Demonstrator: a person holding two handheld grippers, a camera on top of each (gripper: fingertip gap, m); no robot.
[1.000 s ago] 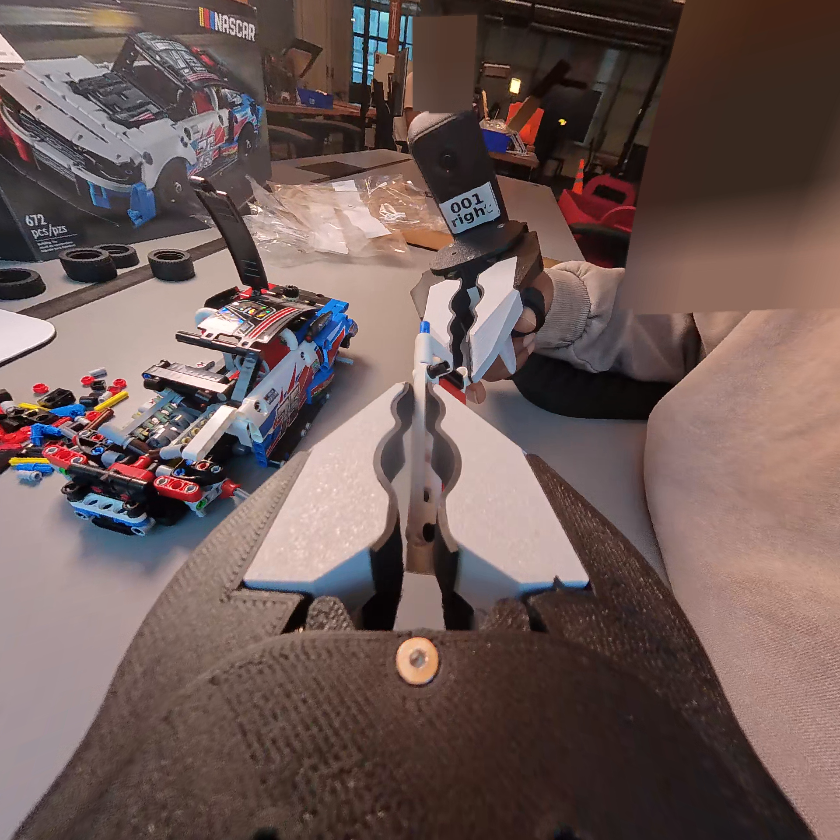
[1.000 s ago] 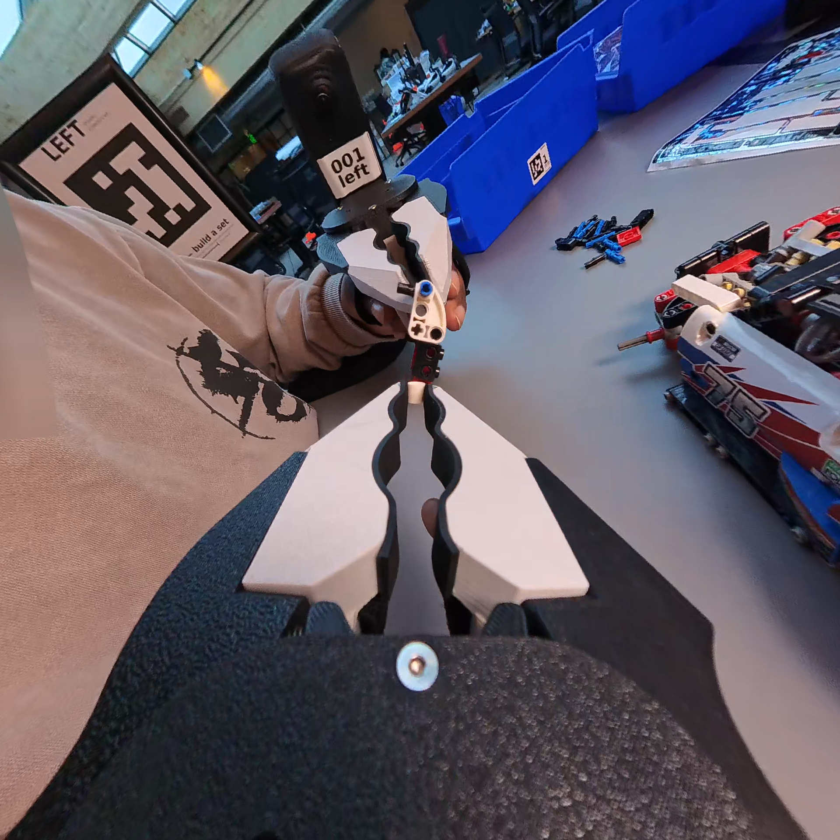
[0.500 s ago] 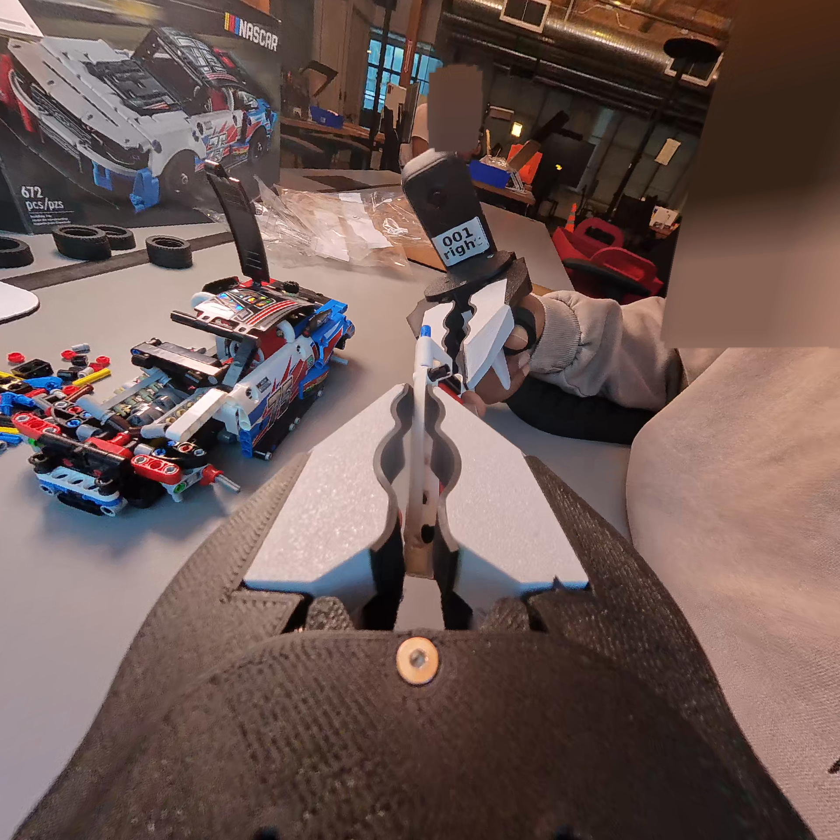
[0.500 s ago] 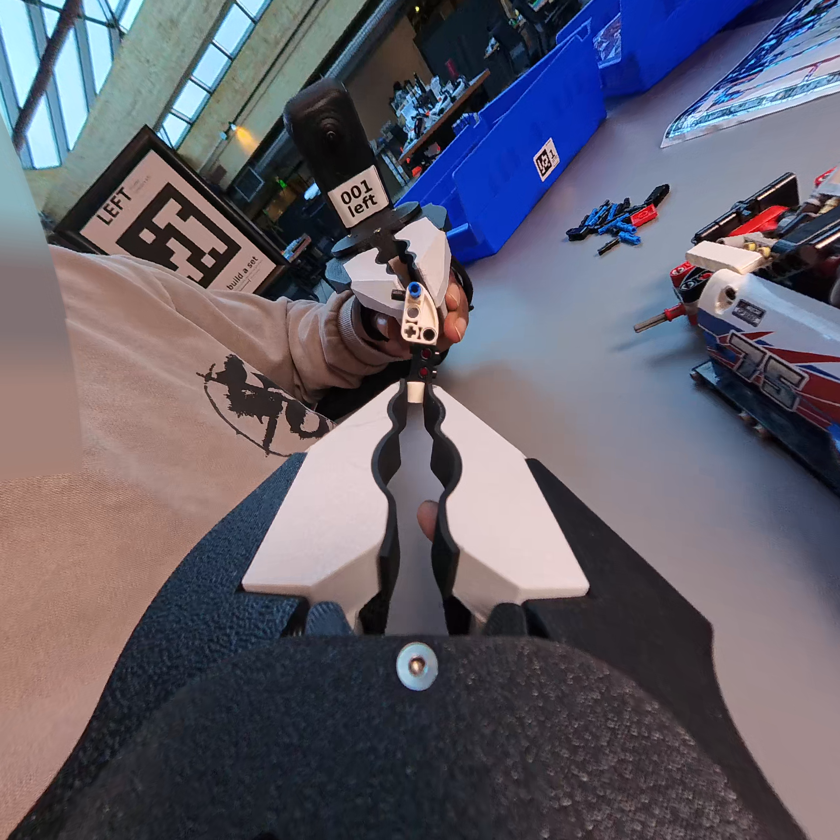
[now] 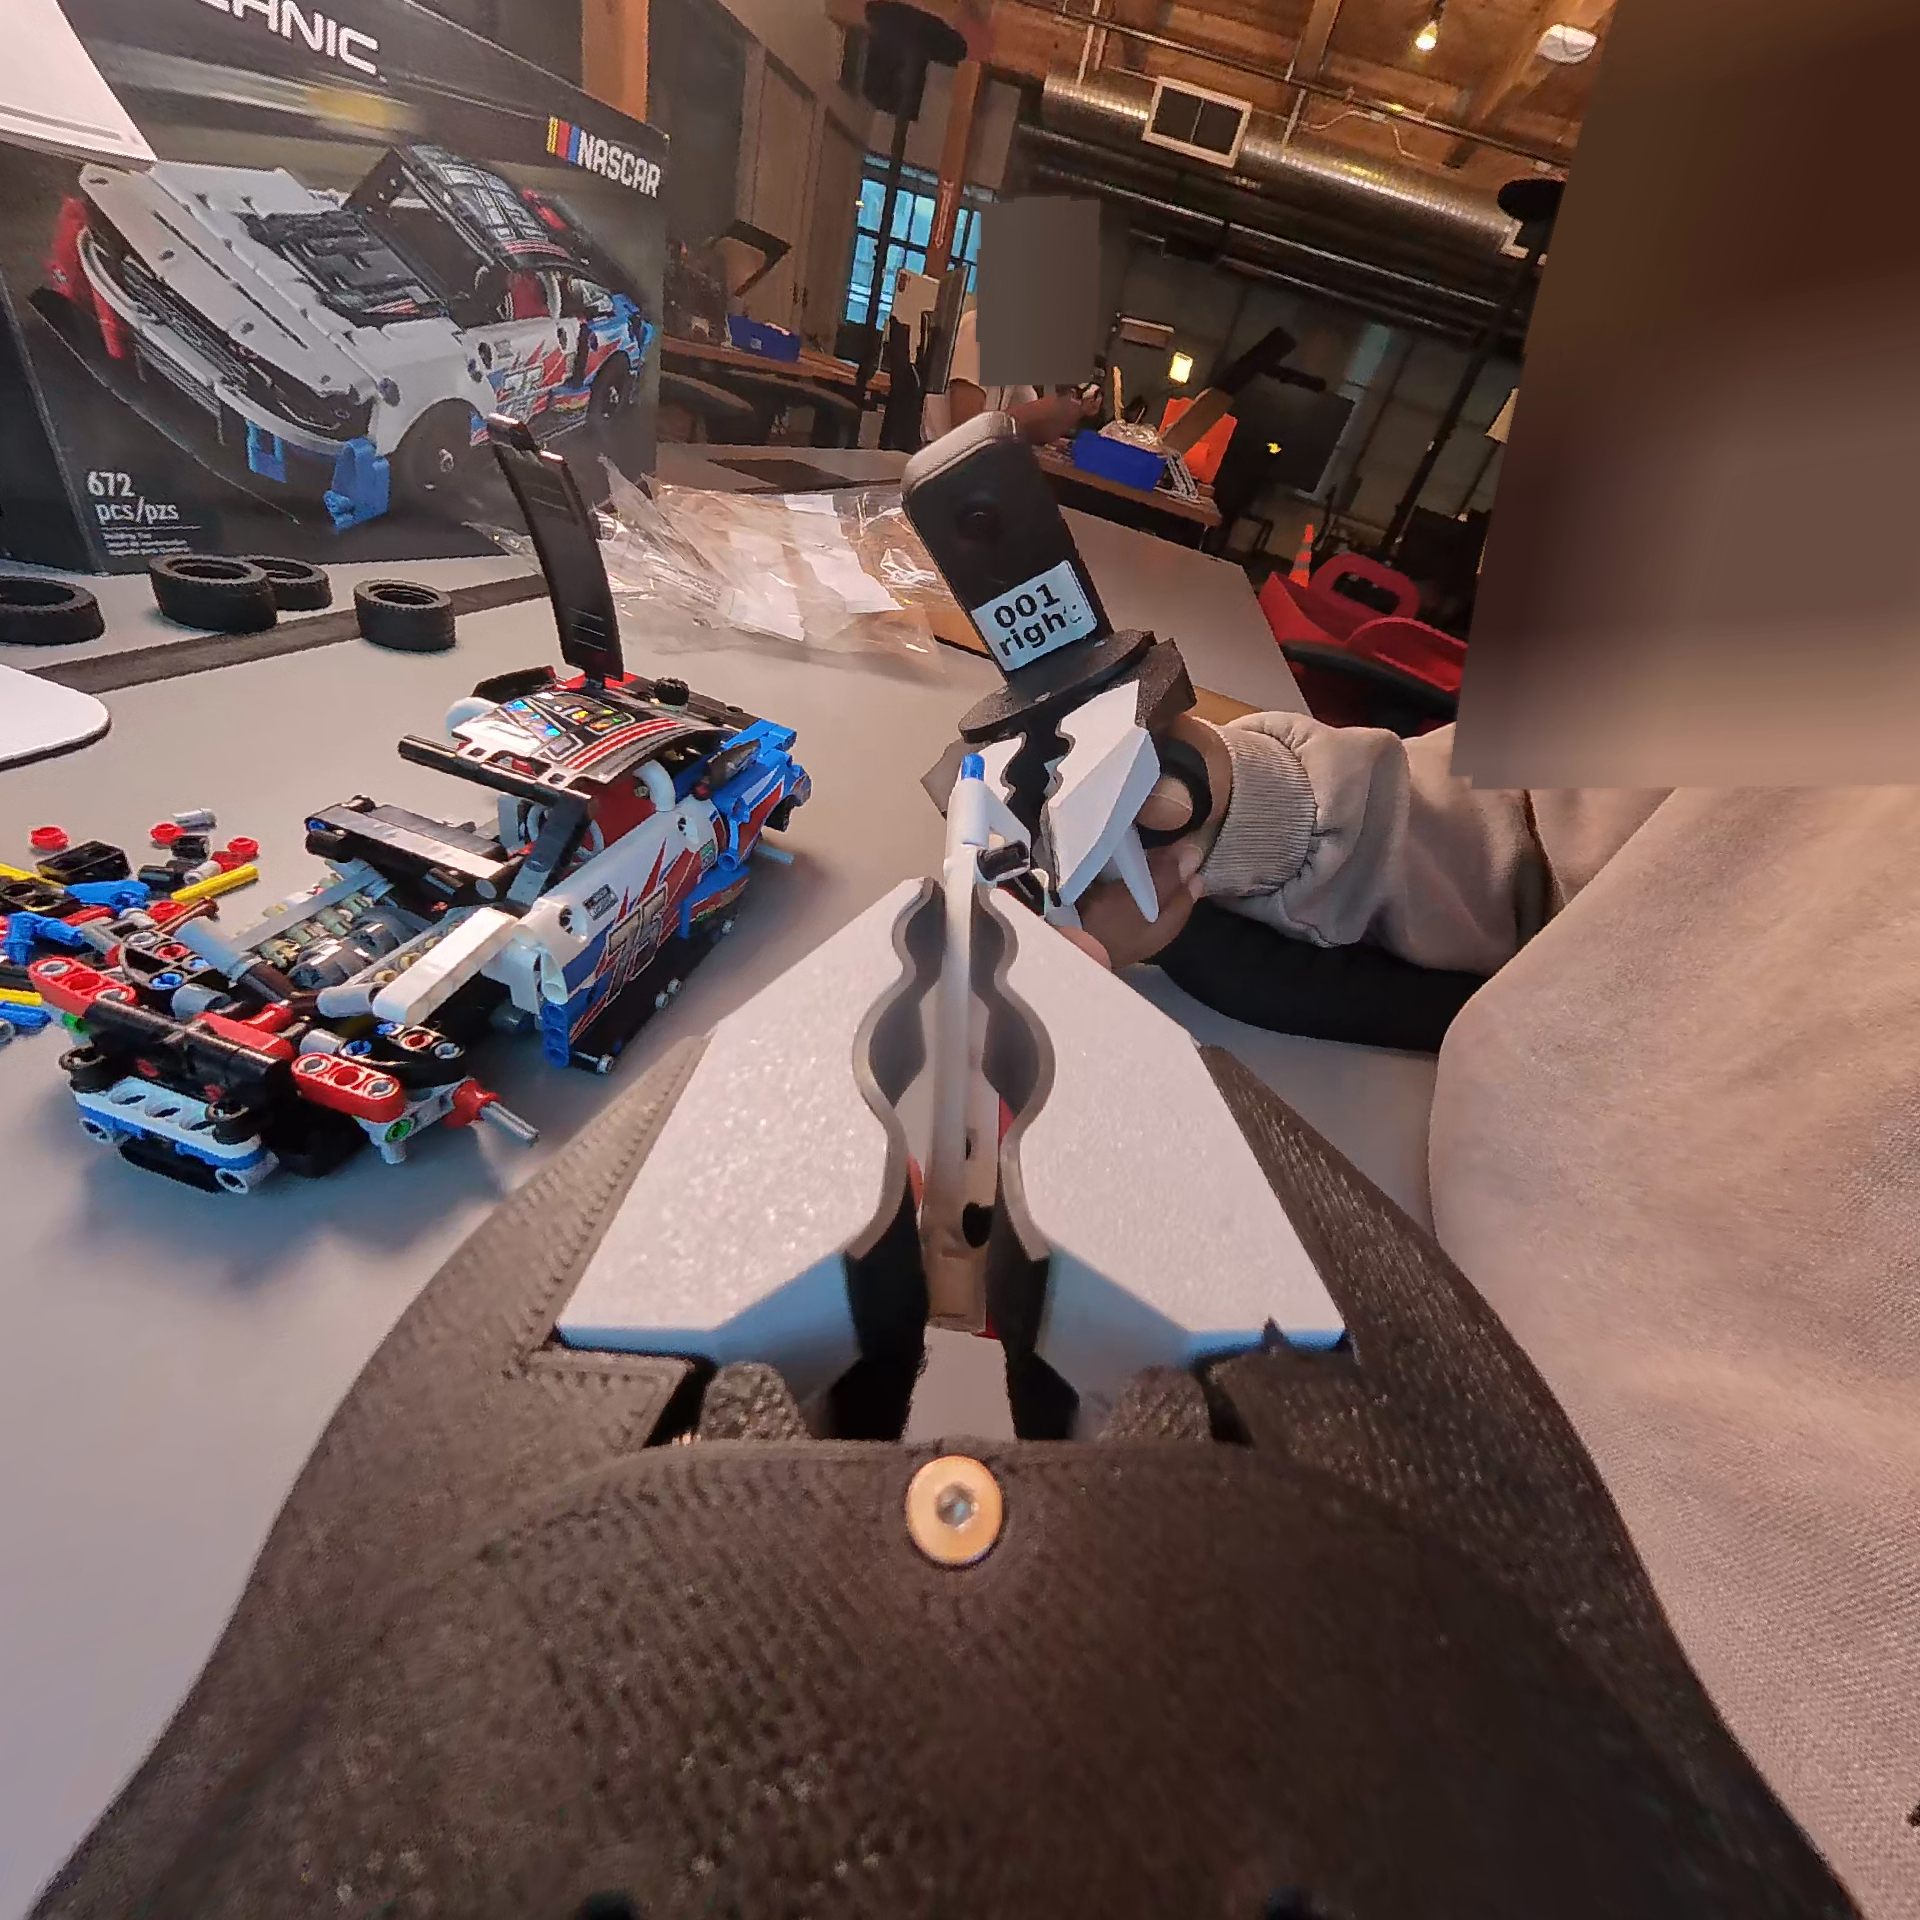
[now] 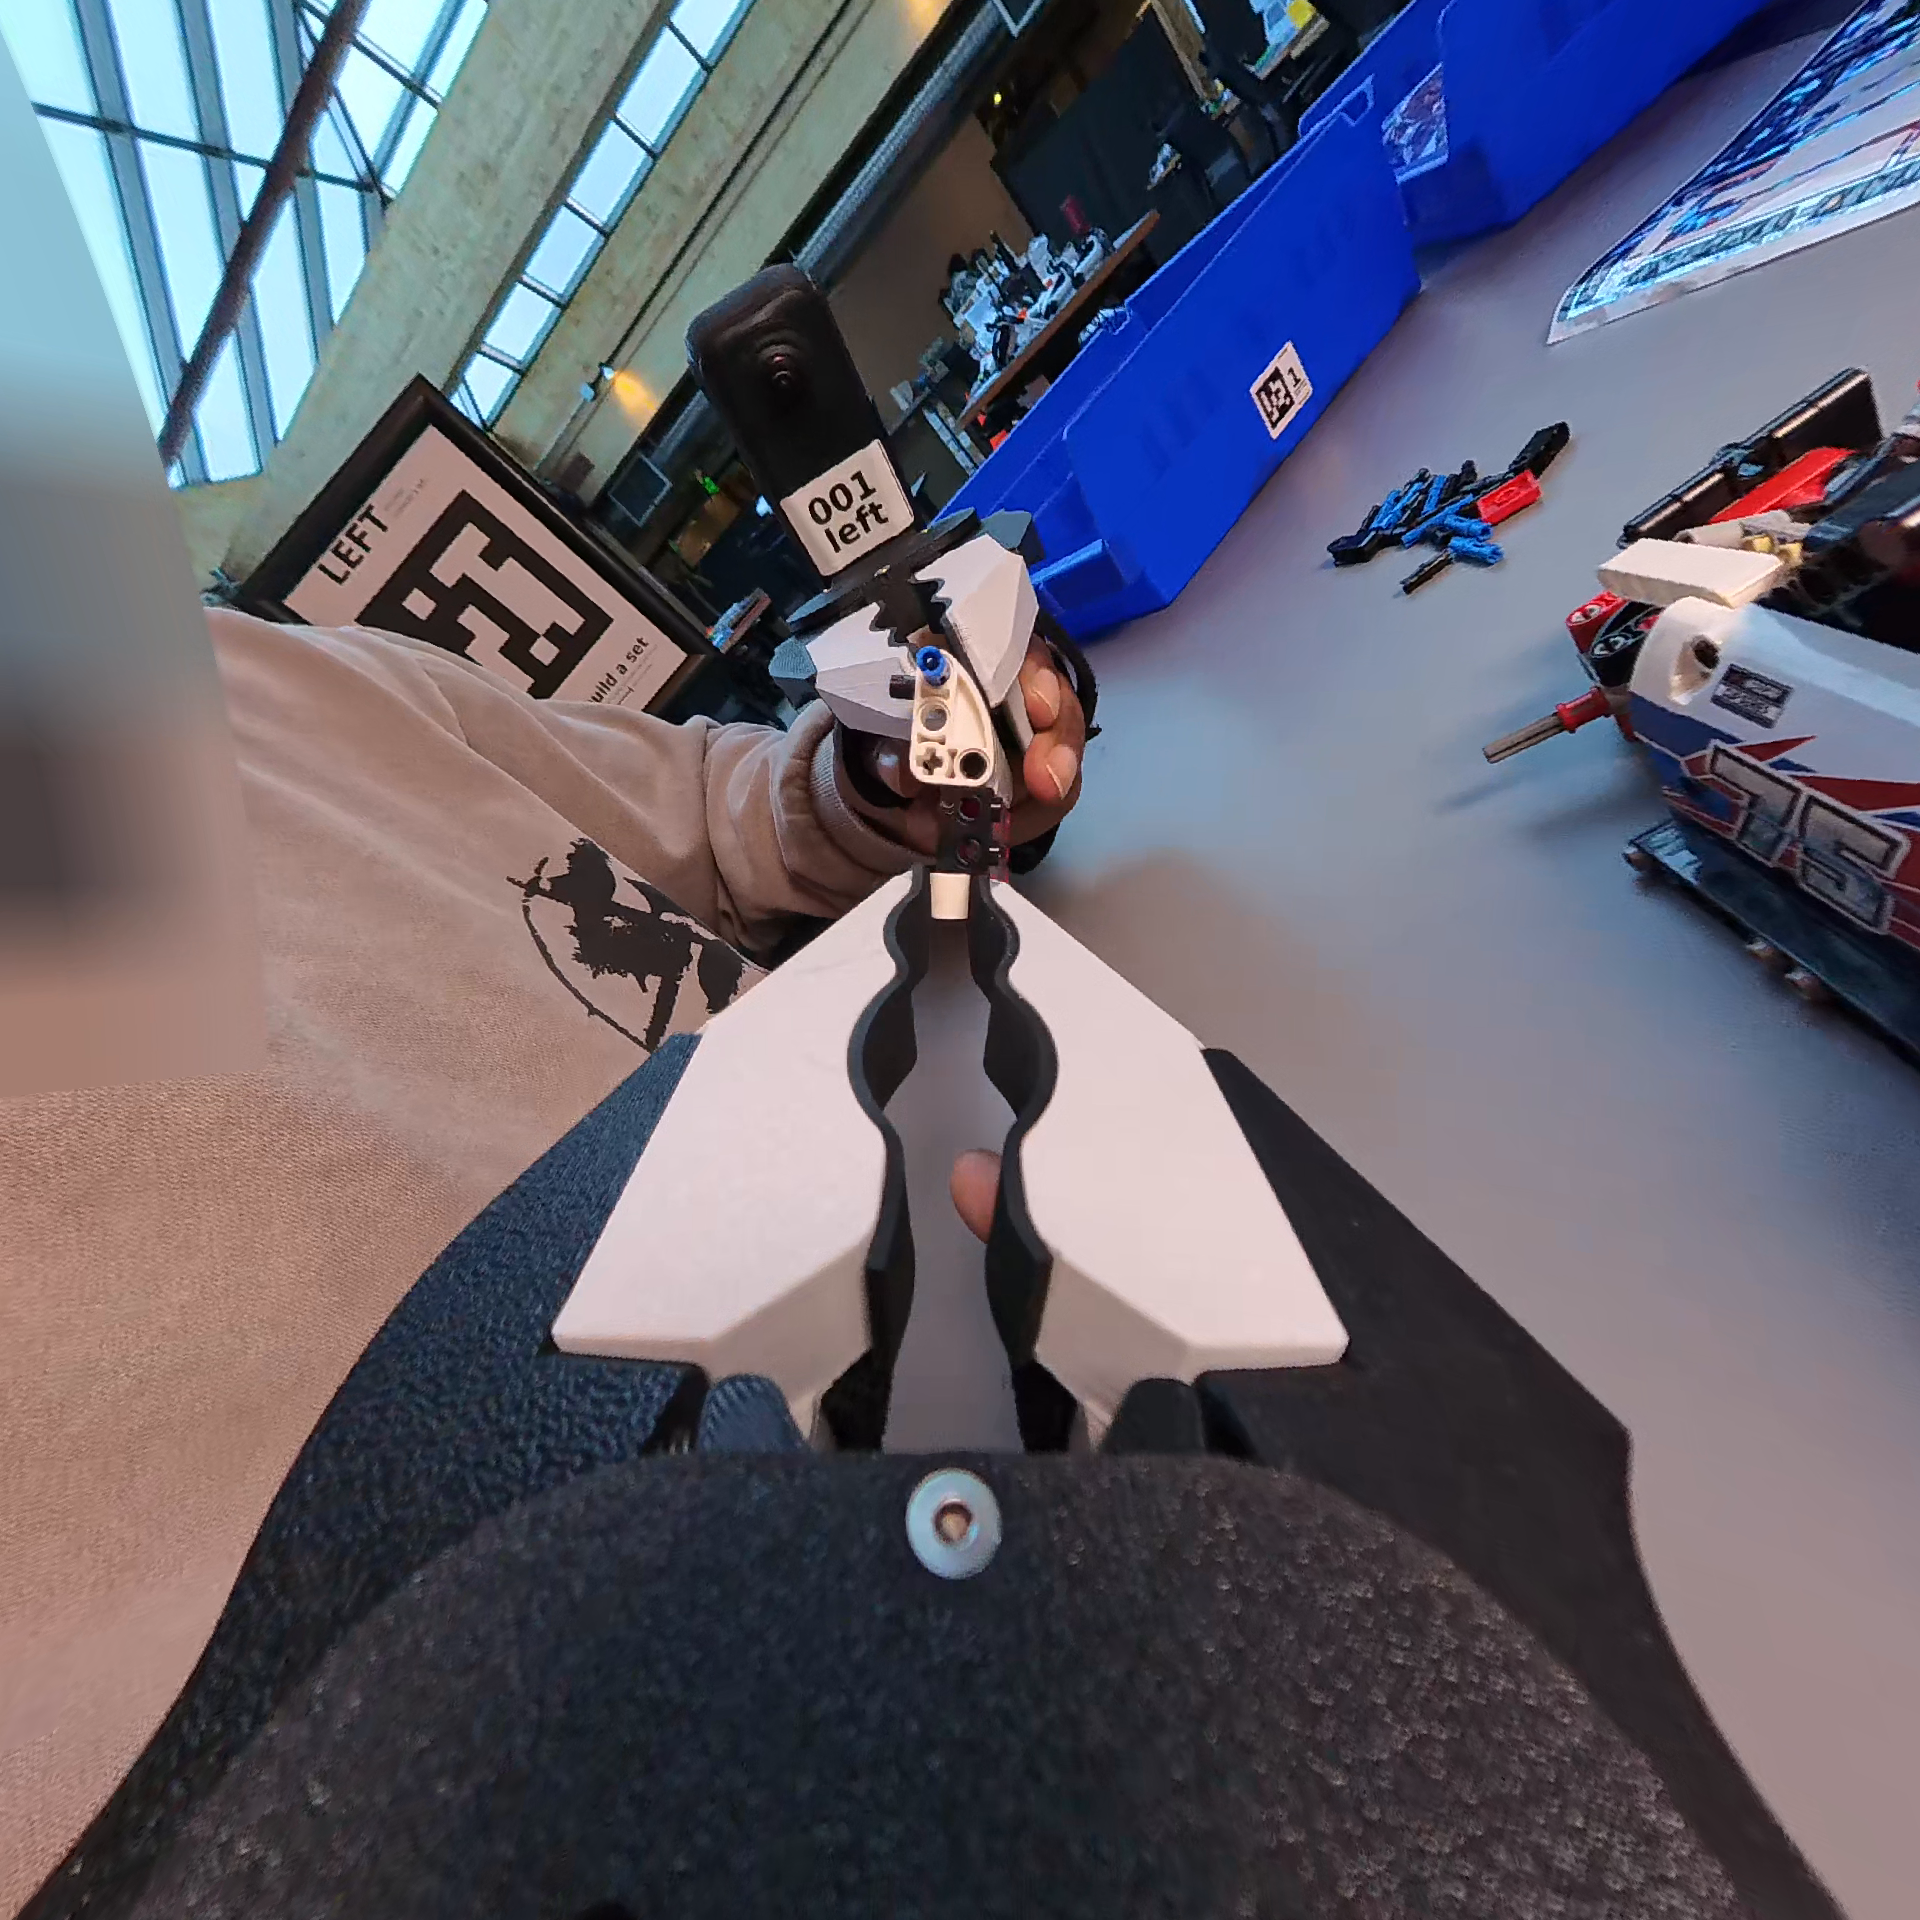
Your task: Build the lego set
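A grey tabletop (image 5: 260,1299) carried a heap of crumpled clear plastic bags (image 5: 769,582) at its far side. Large blue plastic bins (image 6: 1226,416) stood along the table edge, one bearing a small square black-and-white marker (image 6: 1280,393). A framed white sign with a black square code pattern (image 6: 468,603) leaned behind a beige sweatshirt sleeve (image 6: 520,769). Red chairs (image 5: 1371,623) stood farther off.
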